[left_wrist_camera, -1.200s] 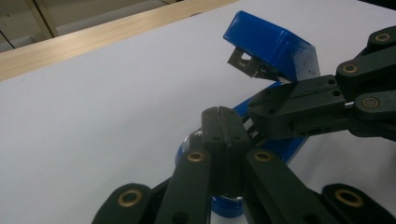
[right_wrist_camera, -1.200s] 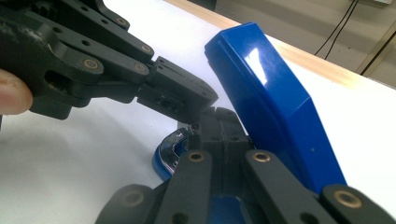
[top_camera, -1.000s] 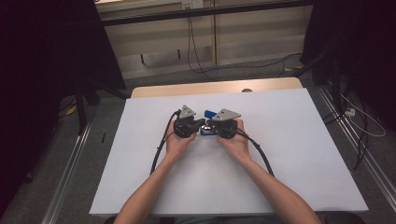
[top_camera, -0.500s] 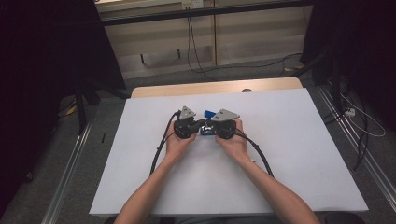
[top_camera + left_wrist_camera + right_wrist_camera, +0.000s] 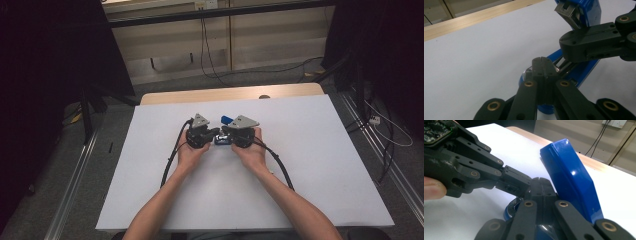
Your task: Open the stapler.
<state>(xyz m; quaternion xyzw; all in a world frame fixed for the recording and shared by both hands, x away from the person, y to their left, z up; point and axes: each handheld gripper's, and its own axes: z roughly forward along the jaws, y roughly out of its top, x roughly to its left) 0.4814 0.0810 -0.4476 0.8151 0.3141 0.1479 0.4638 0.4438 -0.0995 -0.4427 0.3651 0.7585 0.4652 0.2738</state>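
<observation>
A blue stapler (image 5: 226, 119) lies mid-table with its top arm (image 5: 571, 180) tilted up, open above the base (image 5: 584, 71). Both hand-held grippers meet over it, tip to tip. My left gripper (image 5: 216, 133) is shut, its jaws pressed together with nothing between them, tips (image 5: 541, 60) right at the metal inner part above the base. My right gripper (image 5: 224, 132) is also shut with nothing between its jaws, tips (image 5: 541, 180) beside the raised arm. In the left gripper view the right gripper (image 5: 564, 45) crosses in front of the stapler's head. The left gripper (image 5: 525, 185) reaches in from the left in the right gripper view.
A white sheet (image 5: 310, 165) covers the table, with a wooden strip (image 5: 230, 94) along the far edge. Black cables (image 5: 172, 160) trail from each gripper toward the person. Metal rails (image 5: 80, 170) run on both sides of the table, and loose wires (image 5: 390, 140) lie on the floor.
</observation>
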